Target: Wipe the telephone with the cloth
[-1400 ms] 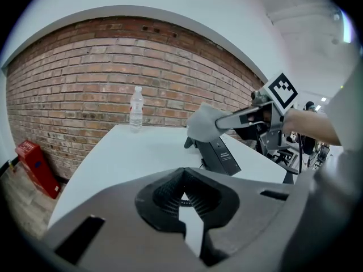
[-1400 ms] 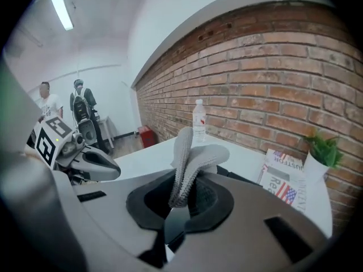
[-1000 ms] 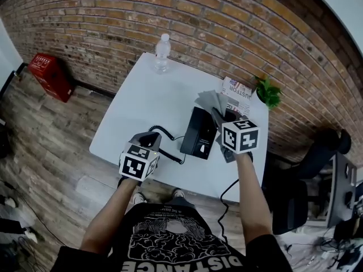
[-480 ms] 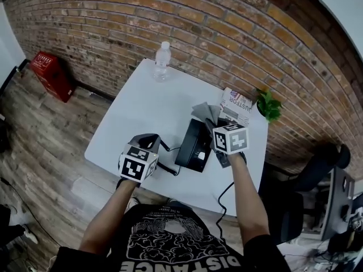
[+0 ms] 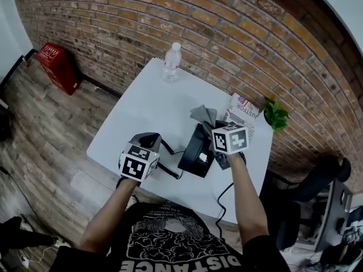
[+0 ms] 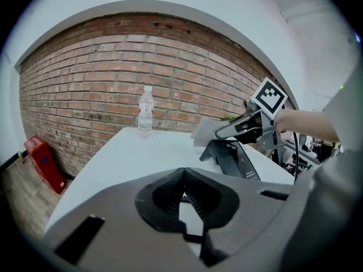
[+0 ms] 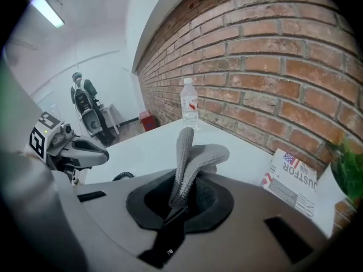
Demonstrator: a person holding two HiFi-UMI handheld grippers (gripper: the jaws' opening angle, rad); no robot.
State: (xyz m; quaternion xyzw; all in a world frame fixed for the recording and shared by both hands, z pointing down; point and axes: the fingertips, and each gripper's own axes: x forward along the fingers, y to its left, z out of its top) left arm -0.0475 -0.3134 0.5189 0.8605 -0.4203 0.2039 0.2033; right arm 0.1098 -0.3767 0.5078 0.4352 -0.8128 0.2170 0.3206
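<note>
The phone point(image 5: 195, 152) sits on the white table point(image 5: 144, 101), towards its near right side and between the two grippers, a black slab with its far end raised. The right gripper point(image 5: 214, 124) hangs just over that far end. Its jaws are clamped tight on the grey cloth point(image 7: 190, 157), which stands up out of them in a folded bunch and spreads forward past the phone's top edge. Whether the cloth actually touches the phone there cannot be told from any view. The left gripper point(image 5: 150, 138) is low over the table just left of the phone, apart from it. Its jaws are closed to a narrow slit with the phone's coiled cord point(image 6: 182, 198) caught in it (the white table shows through the rest of the slit). From the head view the cord runs out from under this gripper and loops across to the phone's near left corner. A clear bottle point(image 5: 172, 61) stands upright at the table's far edge, well apart from everything else. A folded paper point(image 5: 244, 111) lies flat just right of the cloth, and beyond it a small green plant point(image 5: 276, 117) sits against the brick wall point(image 5: 227, 33).
</note>
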